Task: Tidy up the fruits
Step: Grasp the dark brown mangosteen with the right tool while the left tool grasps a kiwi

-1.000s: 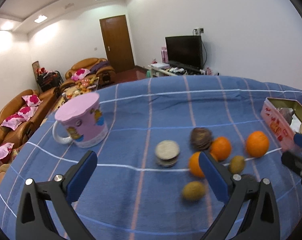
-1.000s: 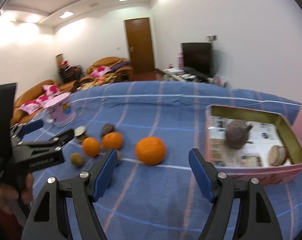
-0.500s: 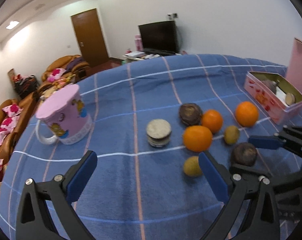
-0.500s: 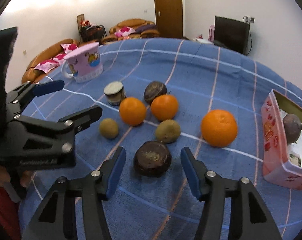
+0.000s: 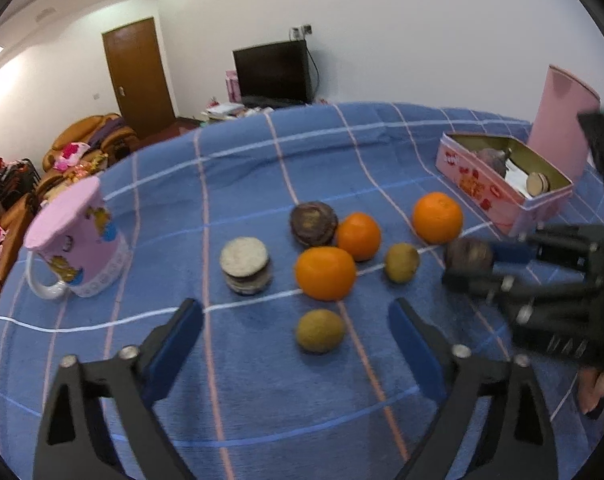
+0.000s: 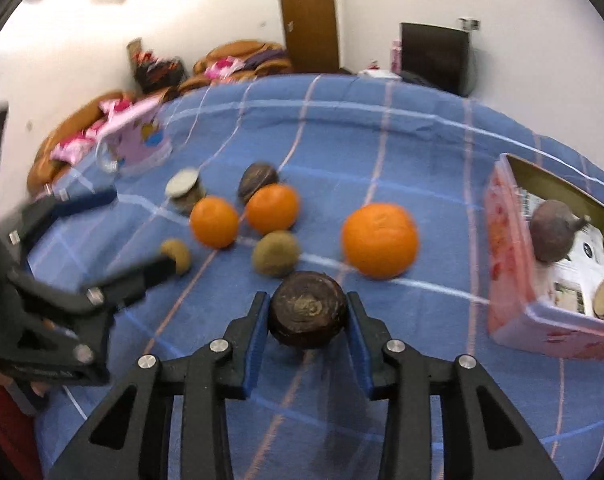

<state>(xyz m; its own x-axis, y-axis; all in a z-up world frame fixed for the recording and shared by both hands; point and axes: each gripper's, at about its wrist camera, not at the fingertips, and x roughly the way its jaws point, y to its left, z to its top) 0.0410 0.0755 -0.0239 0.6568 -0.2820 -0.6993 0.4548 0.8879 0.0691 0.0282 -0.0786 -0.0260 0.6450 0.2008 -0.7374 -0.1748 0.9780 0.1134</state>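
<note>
My right gripper (image 6: 306, 300) is closing, and its blue pads touch both sides of a dark brown round fruit (image 6: 308, 309) resting on the blue checked cloth. The left wrist view shows that same fruit (image 5: 468, 254) in the right gripper (image 5: 472, 266). My left gripper (image 5: 293, 312) is closing too, but its jaws stand wide. A brownish-green kiwi (image 5: 320, 330) lies between them, untouched. Beyond lie three oranges (image 5: 325, 273), a second kiwi (image 5: 401, 262) and another dark fruit (image 5: 313, 223). An open pink tin (image 5: 478, 188) at the right holds a dark fruit.
An upturned pink mug (image 5: 75, 244) stands at the left of the cloth. A short stack of round discs (image 5: 245, 266) sits beside the oranges. The tin's pink lid (image 5: 562, 128) stands upright behind it. Sofas, a door and a television lie beyond the table.
My right gripper has come forward and down over the dark fruit, and its jaws have narrowed onto it. My left gripper has dipped and rolled toward the near kiwi, its jaws slightly narrower.
</note>
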